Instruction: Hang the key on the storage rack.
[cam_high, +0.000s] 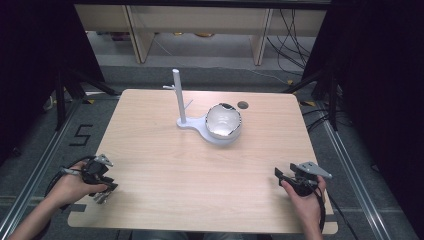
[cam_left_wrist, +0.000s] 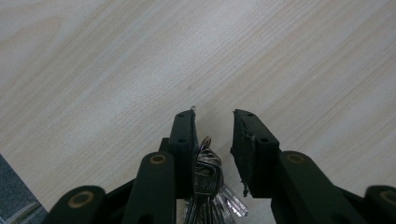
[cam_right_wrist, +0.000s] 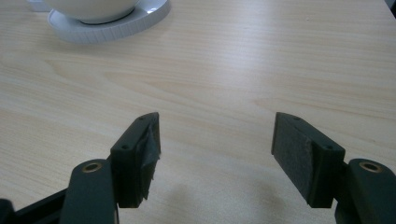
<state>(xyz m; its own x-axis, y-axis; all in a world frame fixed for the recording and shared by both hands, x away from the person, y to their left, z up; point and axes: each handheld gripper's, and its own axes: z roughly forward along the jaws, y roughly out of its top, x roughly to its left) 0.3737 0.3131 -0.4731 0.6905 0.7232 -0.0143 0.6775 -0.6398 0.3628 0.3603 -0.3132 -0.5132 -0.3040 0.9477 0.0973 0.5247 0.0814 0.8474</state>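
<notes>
The left tool (cam_high: 103, 192) rests at the near left corner of the tabletop (cam_high: 200, 170), gripped by the person's left hand (cam_high: 70, 187). In the left gripper view its matte black jaws stand partly apart, and a bunch of silvery metal keys (cam_left_wrist: 211, 186) hangs between them, lying against the left jaw; whether the jaws pinch the keys I cannot tell. The right tool (cam_high: 280, 176) sits at the near right edge in the right hand (cam_high: 302, 200), released, its jaws wide apart with worn grey padding on their inner faces and nothing between them. The tabletop is pale wood with fine straight grain and rounded corners. Toward the far middle stands a white stand (cam_high: 179, 97): a slim upright post with short side pegs, rising from a flat rounded base. On that base rests a glossy white bowl (cam_high: 223, 121) with a reflective inside
</notes>
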